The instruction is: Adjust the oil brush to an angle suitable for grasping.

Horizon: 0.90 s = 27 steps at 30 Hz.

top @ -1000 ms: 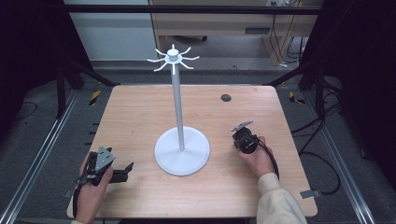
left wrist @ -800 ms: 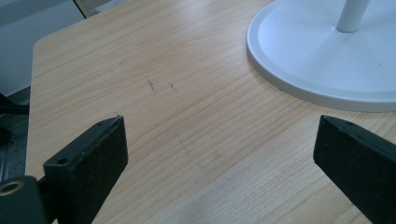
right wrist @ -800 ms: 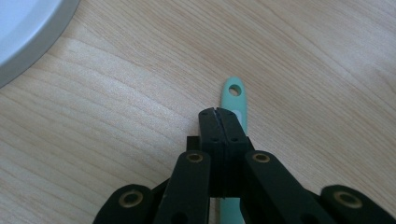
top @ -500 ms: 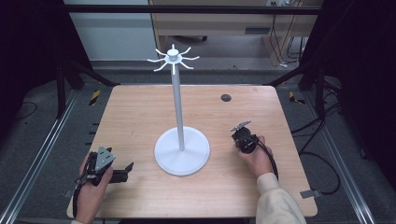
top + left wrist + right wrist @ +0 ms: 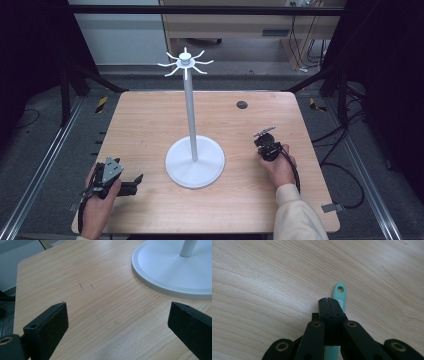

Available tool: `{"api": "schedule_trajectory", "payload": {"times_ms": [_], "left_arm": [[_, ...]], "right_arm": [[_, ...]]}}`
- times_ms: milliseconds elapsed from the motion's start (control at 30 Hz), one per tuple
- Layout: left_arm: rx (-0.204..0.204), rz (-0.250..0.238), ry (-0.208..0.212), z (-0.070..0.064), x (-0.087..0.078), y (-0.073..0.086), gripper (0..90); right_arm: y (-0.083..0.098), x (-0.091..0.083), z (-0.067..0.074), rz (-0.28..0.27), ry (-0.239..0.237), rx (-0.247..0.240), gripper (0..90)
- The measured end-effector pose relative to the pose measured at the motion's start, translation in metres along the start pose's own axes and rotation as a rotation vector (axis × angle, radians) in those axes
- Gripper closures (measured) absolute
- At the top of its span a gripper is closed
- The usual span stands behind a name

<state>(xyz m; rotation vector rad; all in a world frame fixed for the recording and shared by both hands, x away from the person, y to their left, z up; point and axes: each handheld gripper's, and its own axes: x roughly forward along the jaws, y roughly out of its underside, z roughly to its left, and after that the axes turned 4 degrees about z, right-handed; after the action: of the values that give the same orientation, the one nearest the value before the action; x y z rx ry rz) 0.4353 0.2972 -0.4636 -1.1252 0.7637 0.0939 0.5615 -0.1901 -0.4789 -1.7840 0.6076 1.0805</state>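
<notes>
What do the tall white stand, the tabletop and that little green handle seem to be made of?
The white stand looks like painted metal or plastic: smooth, even matte white, with a soft sheen on its base. The tabletop looks like wood or wood-look laminate: pale, with grain lines and a few scuffs. The green handle under the right gripper looks like plastic or silicone: uniform mint colour, with a moulded hanging hole.

**Open wood around me, one stand in the middle**

My left gripper (image 5: pixel 131 183) has bare table (image 5: pixel 145 130) ahead of it, and nothing lies between its parted jaws. To its right the white stand's round base (image 5: pixel 195 161) blocks a low pass, and the pole (image 5: pixel 190 115) with its hooked top (image 5: pixel 185 62) rises from it. My right gripper (image 5: pixel 329 301) sits over a mint-green handle (image 5: pixel 339 293) lying flat beneath its jaws. Farther off, a small dark disc (image 5: pixel 242 105) lies near the far edge.
</notes>
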Motion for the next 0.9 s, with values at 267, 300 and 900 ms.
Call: {"api": "schedule_trajectory", "payload": {"times_ms": [267,300,900], "left_arm": [[-0.001,0.0,-0.001,0.0,0.0,0.0,2.7],[-0.001,-0.001,0.0,0.0,-0.001,0.0,2.7],[-0.001,0.003,0.006,0.0,0.0,0.0,2.7]], "right_arm": [[0.007,-0.021,-0.012,-0.029,-0.064,0.084,89.0],[0.008,-0.023,-0.012,-0.024,-0.068,0.09,88.3],[0.024,-0.039,-0.016,0.117,-0.113,0.115,65.5]]}}
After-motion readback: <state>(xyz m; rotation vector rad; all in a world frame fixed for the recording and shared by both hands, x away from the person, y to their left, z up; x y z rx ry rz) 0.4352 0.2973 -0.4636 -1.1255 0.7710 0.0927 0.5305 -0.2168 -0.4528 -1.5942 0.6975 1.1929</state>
